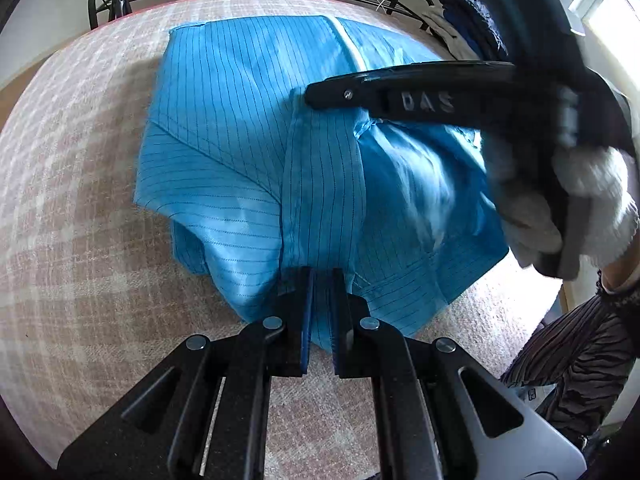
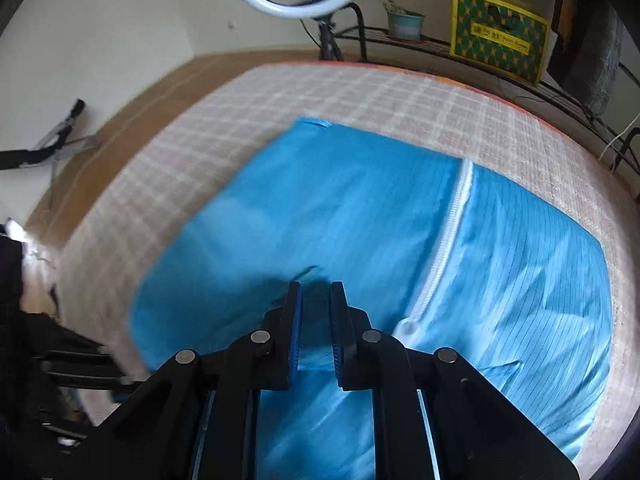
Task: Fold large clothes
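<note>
I see the blue striped garment [image 1: 248, 128] lying partly folded on the checked bed cover [image 1: 72, 200]. My left tool [image 1: 320, 276] is closed tight on a raised fold at its near edge. My right tool [image 2: 316, 292] also grips a blue fold, above the white zipper [image 2: 452, 220] side.

Left tool [image 1: 320, 280] and right tool [image 2: 316, 296] angled downward, jaws nearly closed.
</note>
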`<state>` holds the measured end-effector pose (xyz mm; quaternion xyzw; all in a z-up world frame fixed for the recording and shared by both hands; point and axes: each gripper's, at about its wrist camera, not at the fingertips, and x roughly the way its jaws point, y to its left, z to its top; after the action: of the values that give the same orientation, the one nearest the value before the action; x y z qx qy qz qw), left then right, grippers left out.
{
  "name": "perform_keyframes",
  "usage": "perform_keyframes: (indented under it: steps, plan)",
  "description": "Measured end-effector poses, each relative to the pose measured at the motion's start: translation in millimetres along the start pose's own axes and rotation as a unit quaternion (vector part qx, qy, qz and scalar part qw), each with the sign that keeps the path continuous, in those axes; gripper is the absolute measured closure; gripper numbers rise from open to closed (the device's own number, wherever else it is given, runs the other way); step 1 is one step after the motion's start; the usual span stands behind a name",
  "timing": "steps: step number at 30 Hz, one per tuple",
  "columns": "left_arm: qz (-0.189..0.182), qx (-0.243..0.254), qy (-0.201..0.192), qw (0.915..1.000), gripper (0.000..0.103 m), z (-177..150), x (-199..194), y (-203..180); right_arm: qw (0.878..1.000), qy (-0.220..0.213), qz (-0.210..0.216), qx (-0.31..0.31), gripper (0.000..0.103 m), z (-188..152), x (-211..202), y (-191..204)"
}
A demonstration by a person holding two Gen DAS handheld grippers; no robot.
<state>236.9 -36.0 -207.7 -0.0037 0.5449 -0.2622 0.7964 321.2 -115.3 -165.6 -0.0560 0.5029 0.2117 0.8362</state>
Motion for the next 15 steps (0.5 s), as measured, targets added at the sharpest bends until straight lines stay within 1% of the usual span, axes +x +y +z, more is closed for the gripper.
perform_keyframes:
  steps: [1,2,4,6,7,9,10,11,12,13,14,15]
  plan:
    - [-0.001,0.002,0.000,1.0000,0.099,-0.9,-1.7,-0.2,1.000,-0.001,-0.005,0.014,0.091,1.8,-0.6,-8.0]
    - [-0.003,0.004,-0.001,1.0000,0.099,-1.5,-4.5,-0.7,0.999,-0.007,0.004,0.038,0.091,3.7,-6.8,-18.1]
    - [-0.018,-0.002,-0.014,0.9997,0.099,-1.2,-16.1,1.3,0.996,-0.024,0.033,0.083,0.091,6.5,-26.1,-36.5]
    - [-0.025,-0.012,-0.031,0.9992,0.099,-0.2,-28.2,4.7,0.993,-0.046,0.044,0.102,0.091,6.4,-50.7,-47.7]
    - [-0.027,-0.017,-0.039,0.9987,0.099,0.7,-34.3,6.3,0.992,-0.057,0.046,0.101,0.090,4.5,-65.1,-50.4]
    - [-0.025,-0.022,-0.054,0.9980,0.099,2.5,-45.2,6.5,0.992,-0.068,0.041,0.095,0.074,-4.1,-86.2,-52.2]
    - [-0.020,-0.016,-0.060,0.9979,0.099,3.2,-49.6,3.7,0.993,-0.072,0.030,0.094,0.062,-12.1,-96.2,-53.1]
    - [-0.013,-0.011,-0.064,0.9978,0.099,3.3,-51.7,1.2,0.993,-0.072,0.024,0.094,0.059,-20.0,-101.9,-53.3]
    - [-0.005,-0.007,-0.067,0.9977,0.099,2.9,-52.8,-1.8,0.993,-0.064,0.019,0.093,0.059,-29.8,-105.4,-55.1]
    - [-0.005,-0.005,-0.063,0.9980,0.098,2.5,-51.0,-5.5,0.994,-0.056,0.015,0.090,0.059,-38.4,-108.1,-54.7]
    - [-0.007,-0.003,-0.057,0.9984,0.090,2.0,-48.0,-8.3,0.995,-0.047,0.008,0.085,0.059,-47.9,-109.9,-54.1]
    - [-0.001,0.001,-0.050,0.9988,0.079,0.8,-42.6,-12.1,0.996,-0.042,0.005,0.081,0.059,-54.8,-110.3,-54.1]
